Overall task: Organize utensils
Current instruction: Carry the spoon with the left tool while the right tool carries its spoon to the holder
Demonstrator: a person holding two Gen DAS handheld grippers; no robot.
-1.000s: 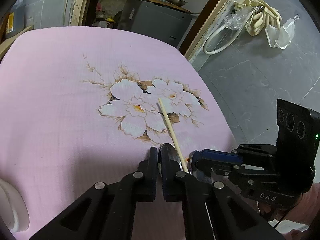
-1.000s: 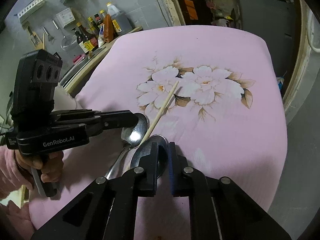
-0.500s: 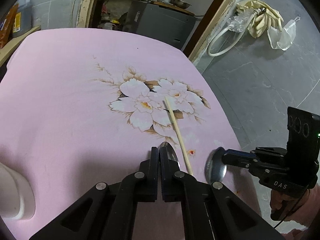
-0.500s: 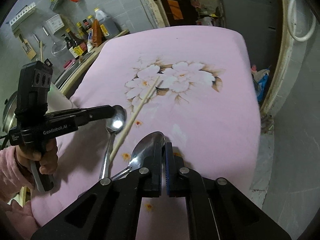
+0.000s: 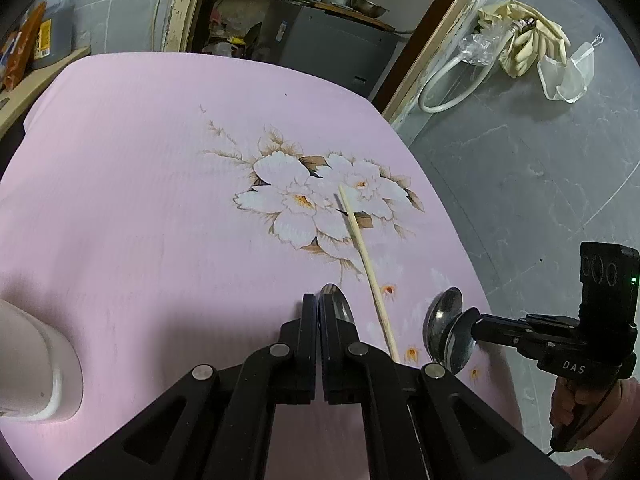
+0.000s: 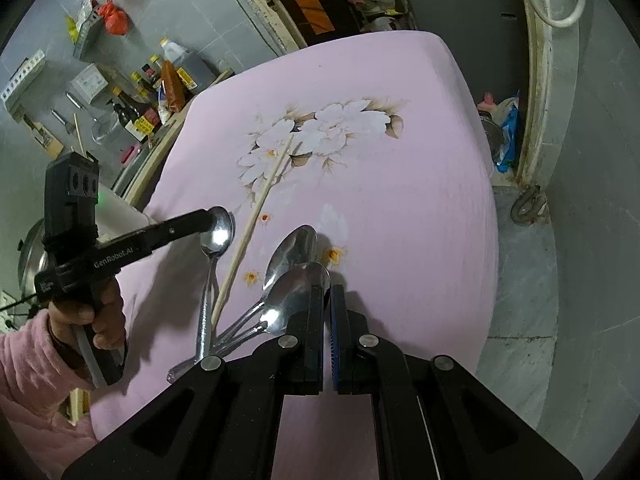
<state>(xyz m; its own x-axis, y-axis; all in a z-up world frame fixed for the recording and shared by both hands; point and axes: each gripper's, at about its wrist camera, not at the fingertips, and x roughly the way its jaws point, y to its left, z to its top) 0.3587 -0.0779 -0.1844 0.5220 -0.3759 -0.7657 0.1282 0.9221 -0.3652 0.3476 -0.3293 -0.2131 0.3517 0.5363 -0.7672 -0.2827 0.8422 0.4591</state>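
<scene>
Since a second ago, the right gripper (image 6: 327, 300) has slid off toward the cloth's right edge, opening a gap between the two tools; the left gripper (image 5: 318, 308) has hardly shifted.

Going left to right in the right wrist view: the left gripper's jaws are shut, tips at the bowl of the left spoon (image 6: 216, 236), though no clear grip shows. That spoon's handle runs back toward the person, bowl pointing away. Just beside it lies the chopstick (image 6: 260, 208), its long axis nearly parallel, the far tip on the flower print (image 6: 316, 136). Next come two spoons (image 6: 294, 264), bowls overlapping, handles fanning back to cross the left spoon's handle near the cloth's (image 6: 420, 200) near edge. The right gripper's jaws, closed on nothing visible, sit touching or just over the nearer bowl.

The right hand is nearer the pair; the chopstick lies between the grippers.
</scene>
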